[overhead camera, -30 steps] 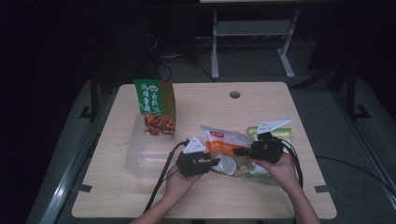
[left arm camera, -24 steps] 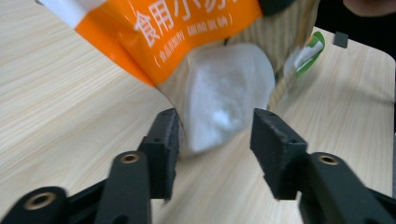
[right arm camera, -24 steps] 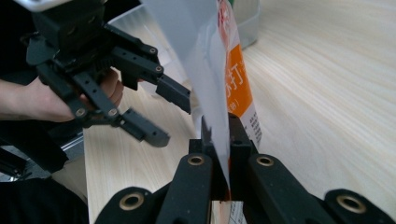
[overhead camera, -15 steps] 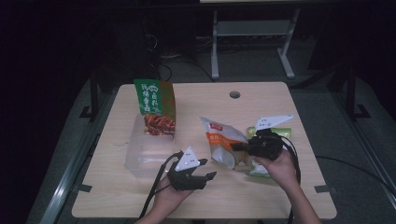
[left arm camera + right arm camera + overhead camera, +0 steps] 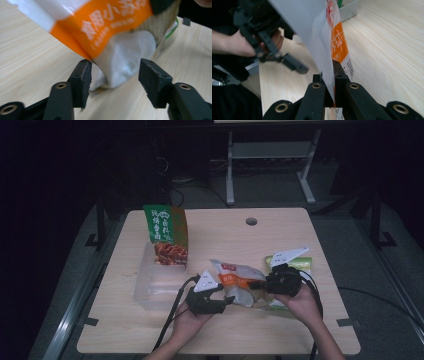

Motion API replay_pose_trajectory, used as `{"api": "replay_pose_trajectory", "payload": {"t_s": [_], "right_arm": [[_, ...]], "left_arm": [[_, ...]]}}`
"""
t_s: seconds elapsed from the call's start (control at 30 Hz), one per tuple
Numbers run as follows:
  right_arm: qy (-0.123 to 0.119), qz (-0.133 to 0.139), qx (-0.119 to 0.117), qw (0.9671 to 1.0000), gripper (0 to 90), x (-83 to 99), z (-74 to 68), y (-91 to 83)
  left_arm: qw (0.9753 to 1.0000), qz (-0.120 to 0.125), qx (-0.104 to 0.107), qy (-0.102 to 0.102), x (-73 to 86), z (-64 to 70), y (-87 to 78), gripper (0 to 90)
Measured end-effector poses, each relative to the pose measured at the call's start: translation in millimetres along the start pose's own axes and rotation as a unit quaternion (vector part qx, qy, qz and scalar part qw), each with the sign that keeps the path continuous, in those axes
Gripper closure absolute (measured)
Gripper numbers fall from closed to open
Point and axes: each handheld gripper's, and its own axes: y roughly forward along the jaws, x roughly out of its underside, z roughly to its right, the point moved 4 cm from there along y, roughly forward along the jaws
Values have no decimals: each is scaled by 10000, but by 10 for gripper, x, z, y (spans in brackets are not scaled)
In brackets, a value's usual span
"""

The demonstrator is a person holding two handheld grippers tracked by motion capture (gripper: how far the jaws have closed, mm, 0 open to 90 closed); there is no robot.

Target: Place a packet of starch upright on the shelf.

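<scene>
An orange and white snack bag (image 5: 234,281) is tilted up off the table's middle. My right gripper (image 5: 253,284) is shut on its right edge; in the right gripper view the jaws (image 5: 329,73) pinch the thin white film of the bag (image 5: 338,47). My left gripper (image 5: 226,296) stands open at the bag's lower left end. In the left gripper view the bag's (image 5: 107,22) crumpled white corner hangs between the spread jaws (image 5: 115,68), close to the left one. The left gripper (image 5: 294,65) and its hand also appear in the right gripper view.
A clear plastic bin (image 5: 150,290) sits at the left, with a green snack bag (image 5: 165,227) standing at its far end. A green packet (image 5: 300,265) lies under the right hand. The wooden table (image 5: 225,235) has a round hole (image 5: 251,221) near its far edge.
The left gripper pulled away toward the near edge, then came back up and right to the bag's lower end. The right gripper kept hold of the bag and tilted it up.
</scene>
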Motion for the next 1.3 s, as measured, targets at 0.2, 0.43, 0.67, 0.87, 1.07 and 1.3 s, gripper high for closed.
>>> {"api": "replay_pose_trajectory", "payload": {"t_s": [0.2,0.43,0.67,0.87,1.07,1.3], "right_arm": [[-22,-157,48,9999,868,35,8,-29],[34,-308,65,9995,883,18,32,1],[140,-49,53,9999,900,-13,-4,7],[25,252,51,9997,900,-183,-100,2],[-143,426,5,9990,900,-444,-190,65],[-396,573,-208,9974,900,-830,-354,232]], "left_arm": [[9998,25,132,-133,-41,-43,62,793],[9997,-9,164,-166,-49,-28,63,866],[9999,111,-82,26,-36,20,-168,616],[9992,57,-146,361,61,161,-427,535],[9973,-38,-139,718,210,295,-623,468],[9961,-89,-42,880,385,362,-706,374]]}}
